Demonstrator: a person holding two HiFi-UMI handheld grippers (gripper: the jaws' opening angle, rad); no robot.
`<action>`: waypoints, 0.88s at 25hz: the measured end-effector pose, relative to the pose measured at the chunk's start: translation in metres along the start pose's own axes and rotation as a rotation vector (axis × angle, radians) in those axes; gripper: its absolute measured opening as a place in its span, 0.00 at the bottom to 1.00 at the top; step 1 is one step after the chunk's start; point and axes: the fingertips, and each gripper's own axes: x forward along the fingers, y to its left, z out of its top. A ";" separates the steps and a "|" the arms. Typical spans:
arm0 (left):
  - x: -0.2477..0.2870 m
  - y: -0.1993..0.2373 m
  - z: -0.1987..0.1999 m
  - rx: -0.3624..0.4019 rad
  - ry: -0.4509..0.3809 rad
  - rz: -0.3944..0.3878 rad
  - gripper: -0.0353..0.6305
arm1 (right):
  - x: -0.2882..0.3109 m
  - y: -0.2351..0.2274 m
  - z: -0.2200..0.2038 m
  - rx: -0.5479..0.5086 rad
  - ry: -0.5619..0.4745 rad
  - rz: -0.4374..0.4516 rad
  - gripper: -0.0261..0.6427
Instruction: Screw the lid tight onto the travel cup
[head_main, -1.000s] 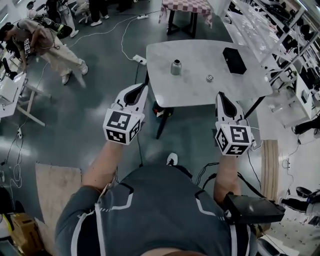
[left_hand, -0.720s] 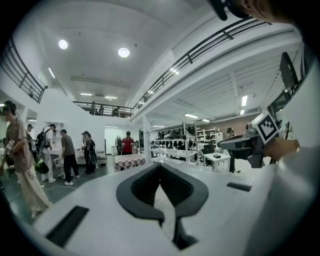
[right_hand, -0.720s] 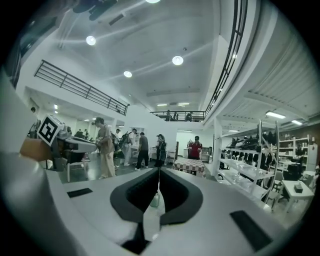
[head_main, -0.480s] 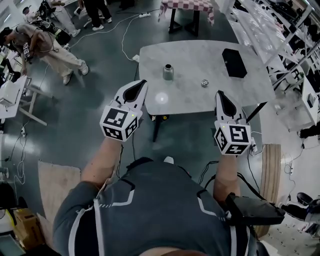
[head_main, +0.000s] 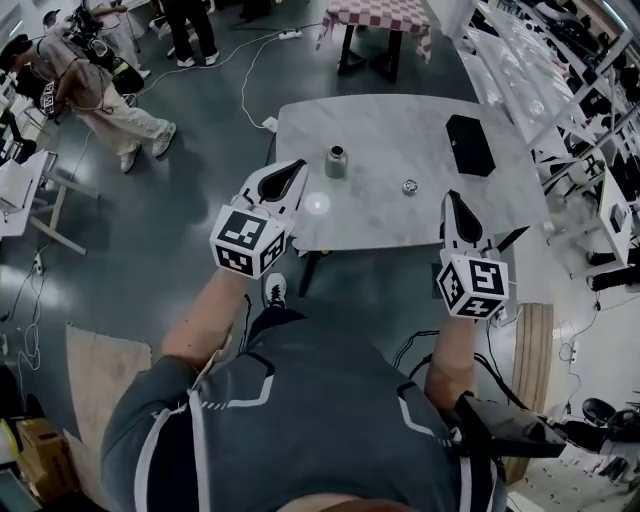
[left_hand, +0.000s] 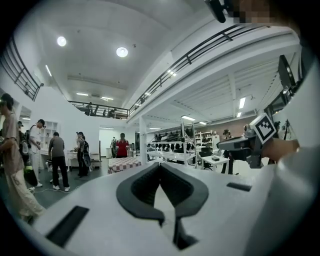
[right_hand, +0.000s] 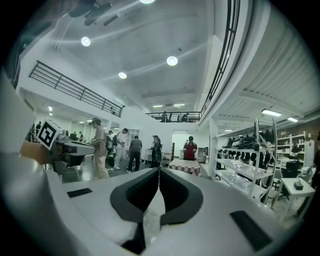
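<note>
Marble-topped table (head_main: 400, 130) on a grey workshop floor. The travel cup (head_main: 336, 161) stands upright left of centre, and its lid (head_main: 409, 187) lies apart to the right. The left gripper (head_main: 297, 166) and right gripper (head_main: 450, 198) hover at the near edge, jaws closed and empty.

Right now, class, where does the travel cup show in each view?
Head view: travel cup stands on the marble table, on its left part.
Left gripper view: not in it.
Right gripper view: not in it.
Shared landmark: the checked-cloth table, top of head view, beyond the jaws in both gripper views.
</note>
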 end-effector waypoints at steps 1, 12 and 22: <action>0.008 0.007 0.003 -0.002 -0.003 -0.013 0.07 | 0.007 -0.003 0.006 -0.005 -0.001 -0.013 0.08; 0.068 0.114 -0.017 -0.018 -0.004 -0.164 0.07 | 0.087 0.017 0.011 -0.003 0.027 -0.206 0.08; 0.108 0.165 -0.018 -0.010 -0.027 -0.277 0.07 | 0.128 0.018 0.009 0.022 0.070 -0.347 0.09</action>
